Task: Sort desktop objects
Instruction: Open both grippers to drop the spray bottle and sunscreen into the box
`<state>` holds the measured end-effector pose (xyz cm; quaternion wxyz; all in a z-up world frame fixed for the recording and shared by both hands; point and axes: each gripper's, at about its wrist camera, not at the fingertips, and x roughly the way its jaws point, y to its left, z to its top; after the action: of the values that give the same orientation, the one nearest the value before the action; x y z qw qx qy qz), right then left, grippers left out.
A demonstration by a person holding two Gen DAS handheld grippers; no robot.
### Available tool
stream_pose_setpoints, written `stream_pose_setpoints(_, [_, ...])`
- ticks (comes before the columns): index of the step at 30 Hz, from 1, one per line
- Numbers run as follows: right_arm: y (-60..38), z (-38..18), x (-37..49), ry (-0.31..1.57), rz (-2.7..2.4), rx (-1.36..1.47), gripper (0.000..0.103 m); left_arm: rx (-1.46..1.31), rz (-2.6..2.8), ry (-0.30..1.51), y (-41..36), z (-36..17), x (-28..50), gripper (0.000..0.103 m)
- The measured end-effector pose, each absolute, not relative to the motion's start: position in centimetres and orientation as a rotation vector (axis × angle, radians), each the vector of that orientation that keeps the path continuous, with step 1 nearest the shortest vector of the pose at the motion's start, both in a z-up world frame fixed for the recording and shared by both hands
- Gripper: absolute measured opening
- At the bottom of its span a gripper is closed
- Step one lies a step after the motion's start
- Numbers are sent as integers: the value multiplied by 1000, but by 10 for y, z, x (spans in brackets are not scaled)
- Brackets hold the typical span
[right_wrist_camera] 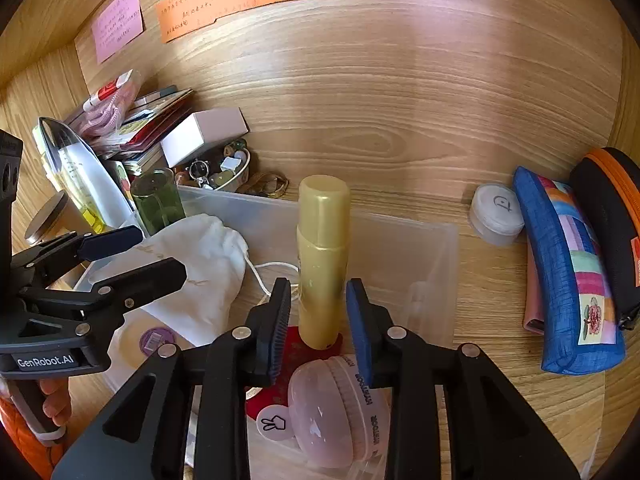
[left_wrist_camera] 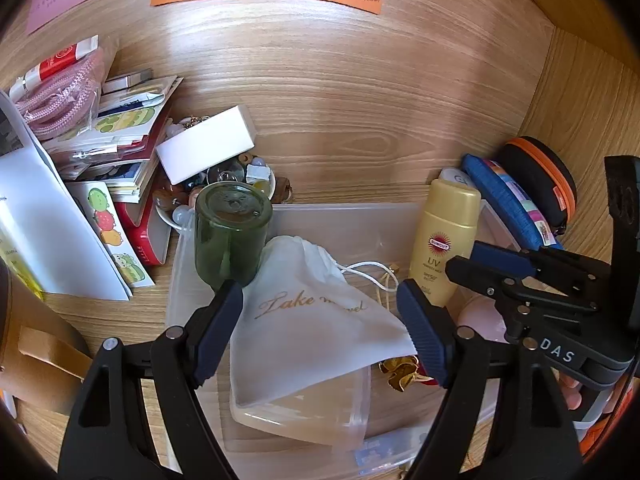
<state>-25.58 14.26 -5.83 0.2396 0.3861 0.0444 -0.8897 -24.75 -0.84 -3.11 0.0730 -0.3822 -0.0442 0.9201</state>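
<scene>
Sunscreen bottle (left_wrist_camera: 444, 240), gold with a cap, stands upright at the right of the left wrist view, inside the clear plastic bin (left_wrist_camera: 344, 216). Its label reads "SUNCUT", "UV" and "SPF50+". The left gripper (left_wrist_camera: 320, 328) fills the lower middle of the frame with its jaws spread wide and nothing between them, hovering over a white drawstring pouch (left_wrist_camera: 316, 320) printed in gold script that begins "Take"; the rest is unclear. A green glass jar (left_wrist_camera: 230, 232) stands just left of the pouch, near the left fingertip. The right gripper (left_wrist_camera: 480, 264) enters from the right edge, its body marked "DAS". Orange and pink handwritten notes sit at the top; their writing is too small to read.

In the right wrist view, the sunscreen bottle (right_wrist_camera: 323, 260) stands in the centre, between the right gripper (right_wrist_camera: 318, 312) fingers, which look parted on either side of it; whether the pads touch I cannot tell. A pink round case (right_wrist_camera: 336, 412) with unreadable rim lettering lies at lower centre, below the bottle. The left gripper (right_wrist_camera: 120, 256), marked "GenRobot.AI", shows at the left edge, open over the pouch (right_wrist_camera: 196, 264).

Risks, as I judge them: the tall, smooth bottle could tip or slip if gripped low or off-centre, knocking into the case. The two grippers work close together and could collide. The pouch's loose cord (right_wrist_camera: 268, 272) could snag.
</scene>
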Motion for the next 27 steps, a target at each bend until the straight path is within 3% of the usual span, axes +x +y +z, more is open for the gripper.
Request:
stream_pose_setpoints(3, [144, -54, -254, 132, -2454, 1033, 37, -1149, 2766, -113, -5, -31, -248, 80])
stream_pose_setpoints(5, [145, -52, -252, 146, -2485, 1012, 51, -1145, 2761, -111, -3, -31, -247, 81])
stream_pose_setpoints(12, [150, -35, -245, 193, -2570, 949, 62, -1164, 2766, -131, -2, -24, -246, 82])
stream_pose_setpoints(14, [152, -27, -240, 192, -2587, 927, 71, -1137, 2786, -127, -3, -15, -240, 89])
stream_pose_setpoints(20, [158, -4, -211, 215, -2631, 844, 79, -1051, 2858, -109, -7, 11, -209, 95])
stream_pose_setpoints(27, [166, 14, -170, 205, -2624, 783, 81, -1023, 2893, -117, -11, 27, -175, 98])
